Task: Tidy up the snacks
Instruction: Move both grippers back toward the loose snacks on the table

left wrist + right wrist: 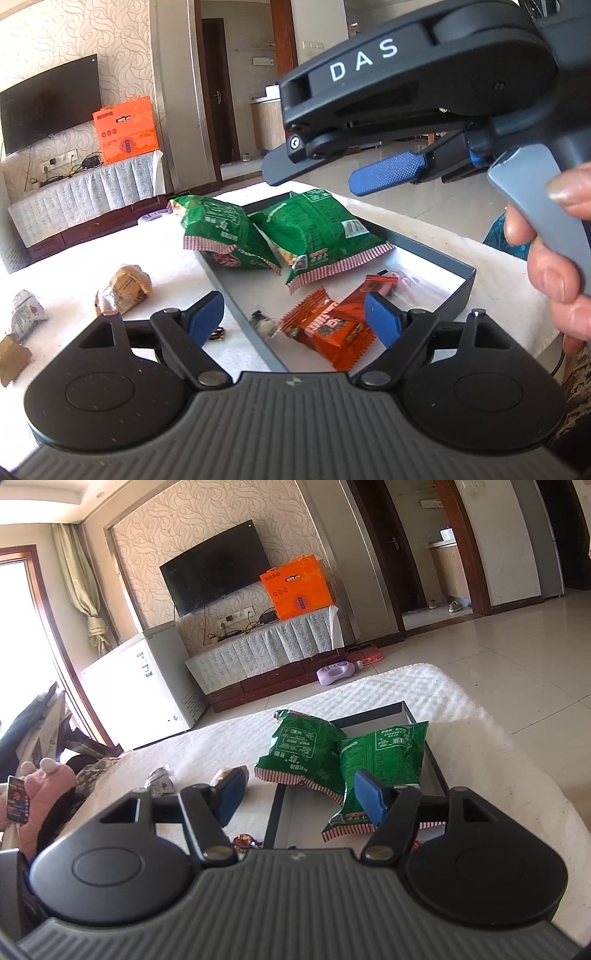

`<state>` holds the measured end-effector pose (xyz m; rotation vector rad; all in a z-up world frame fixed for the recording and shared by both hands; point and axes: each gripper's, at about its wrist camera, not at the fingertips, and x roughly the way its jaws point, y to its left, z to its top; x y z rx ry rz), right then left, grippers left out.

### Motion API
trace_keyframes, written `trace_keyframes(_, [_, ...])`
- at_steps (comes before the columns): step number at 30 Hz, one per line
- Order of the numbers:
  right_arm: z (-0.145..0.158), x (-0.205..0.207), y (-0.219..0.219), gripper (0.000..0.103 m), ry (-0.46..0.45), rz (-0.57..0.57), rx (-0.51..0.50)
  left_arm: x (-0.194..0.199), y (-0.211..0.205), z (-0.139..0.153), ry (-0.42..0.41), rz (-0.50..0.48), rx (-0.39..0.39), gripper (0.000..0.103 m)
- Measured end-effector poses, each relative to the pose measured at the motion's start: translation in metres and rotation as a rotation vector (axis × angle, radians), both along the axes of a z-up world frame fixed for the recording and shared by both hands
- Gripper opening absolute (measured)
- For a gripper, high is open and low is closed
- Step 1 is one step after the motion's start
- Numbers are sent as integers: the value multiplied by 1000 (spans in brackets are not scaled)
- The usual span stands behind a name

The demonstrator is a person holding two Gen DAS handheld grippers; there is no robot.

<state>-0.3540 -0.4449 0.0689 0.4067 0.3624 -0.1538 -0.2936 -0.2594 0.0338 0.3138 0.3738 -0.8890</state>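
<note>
Only the left wrist view catches the inside of the dark tray (463, 286): two orange snack packs (325, 328) lie overlapping near its front, with a small dark-and-white wrapped candy (263, 323) just beside them. The right wrist view hides all that behind its own body. Both views agree on two green snack bags (343, 760) – they lean on each other at the tray's far end, one spilling over the rim onto the white tablecloth (424, 690).

Loose on the cloth left of the tray: a tan wrapped snack (125, 290), a silver-white packet (26, 314) and a brown packet (13, 356) at the edge.

The left gripper (293, 319) is spread wide with nothing between its pads. The right gripper (299, 794) is spread too, gripping nothing – from the left view it hangs above the tray, a hand (554, 273) on its grey handle.
</note>
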Motion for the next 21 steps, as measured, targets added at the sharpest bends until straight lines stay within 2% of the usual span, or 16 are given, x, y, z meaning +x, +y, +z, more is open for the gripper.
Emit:
trace_keyframes(11, [0,14,19,67,2,42,-17,18,30,10,6,97,-32,87])
trace_keyframes(21, [-1,30,43,67,11,109,-29,35,58,11,-4,190,-4,88])
